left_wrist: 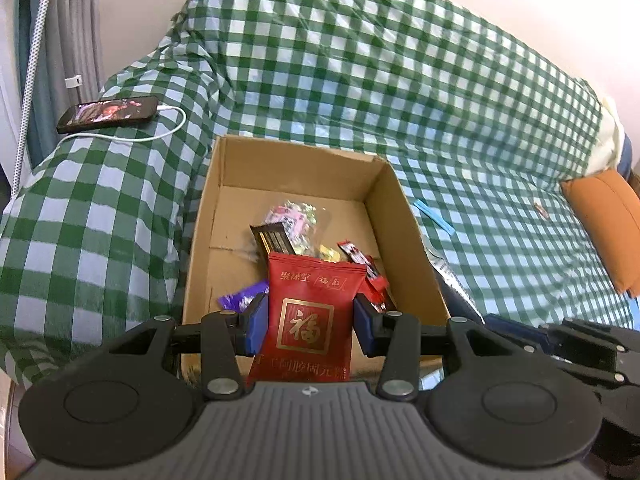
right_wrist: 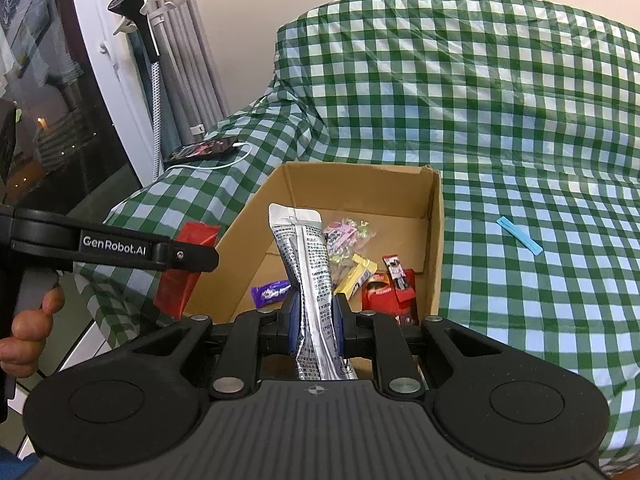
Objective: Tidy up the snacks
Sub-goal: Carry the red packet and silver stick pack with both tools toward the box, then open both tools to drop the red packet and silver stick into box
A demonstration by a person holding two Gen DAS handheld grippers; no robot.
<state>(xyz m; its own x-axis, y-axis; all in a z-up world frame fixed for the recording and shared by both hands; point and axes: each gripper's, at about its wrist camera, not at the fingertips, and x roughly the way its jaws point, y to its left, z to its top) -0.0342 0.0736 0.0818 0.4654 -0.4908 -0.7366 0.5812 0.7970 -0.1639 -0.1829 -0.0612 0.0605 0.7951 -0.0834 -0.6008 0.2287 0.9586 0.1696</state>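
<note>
Red foil packet (left_wrist: 308, 320) is clamped mid-body by left gripper (left_wrist: 308, 322) above cardboard box (left_wrist: 200, 240); silver sachet (right_wrist: 308, 280), pinched by right gripper (right_wrist: 314, 320), crumples. Both judged light, slippery; flat faces are best gripped.

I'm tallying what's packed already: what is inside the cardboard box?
In the cardboard box: a clear candy bag, purple wrapper, yellow packet, red packets. The silver pouch held in the right gripper covers the middle; anything beneath is unseen.
</note>
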